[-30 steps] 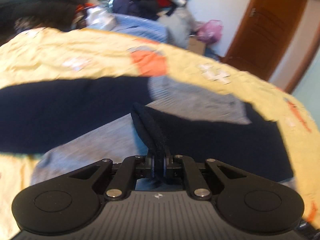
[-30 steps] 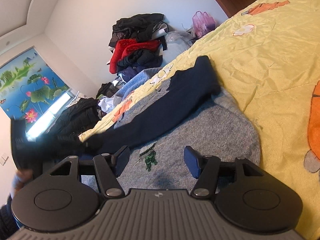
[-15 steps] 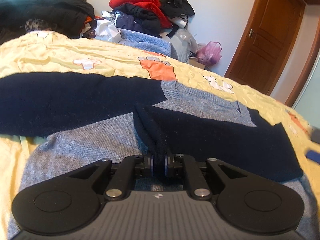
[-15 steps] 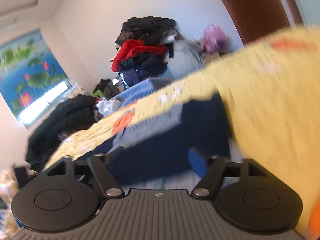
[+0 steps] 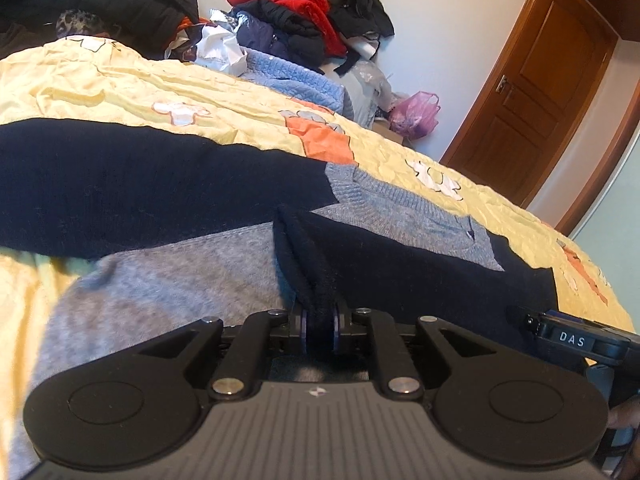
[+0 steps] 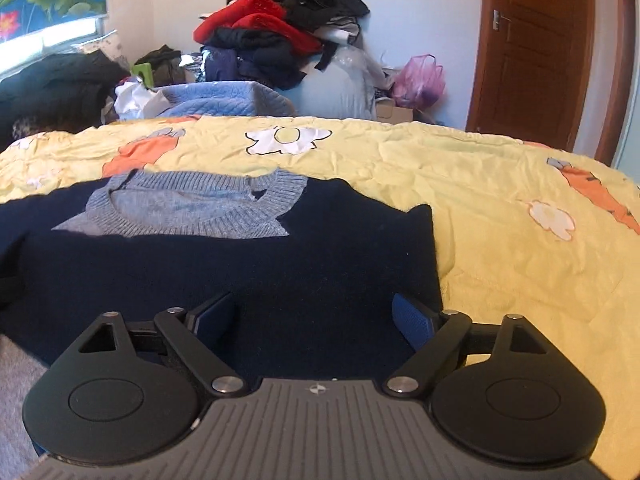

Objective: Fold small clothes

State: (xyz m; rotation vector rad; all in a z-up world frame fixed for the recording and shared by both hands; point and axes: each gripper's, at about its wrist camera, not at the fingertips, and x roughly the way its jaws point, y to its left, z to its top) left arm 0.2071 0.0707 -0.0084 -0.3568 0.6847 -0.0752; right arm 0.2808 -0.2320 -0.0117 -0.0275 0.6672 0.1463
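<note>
1. Sweater [image 5: 168, 280], grey knit with navy sleeves, lies spread flat on the yellow bedspread [image 5: 120, 84]; its navy cuff [image 5: 308, 264] is pinched in the left gripper [image 5: 320, 330], whose jaws are closed tight on the fabric just above the grey body.
2. Right gripper [image 6: 316, 320] hovers low over the navy sleeve [image 6: 280, 272] folded across the chest, its blue-padded fingers [image 6: 412, 322] spread wide with nothing between them.
3. Beyond the folded sleeve, the grey ribbed collar [image 6: 200, 208] shows, facing the far edge of the bed.
4. Further on, the bedspread carries orange carrot and white flower prints.
5. Past the bed stands a clothes pile [image 6: 280, 32] of red, black and blue garments against the wall, a pink plastic bag [image 6: 420, 80] beside it, and a brown wooden door [image 6: 532, 52] on the right.
</note>
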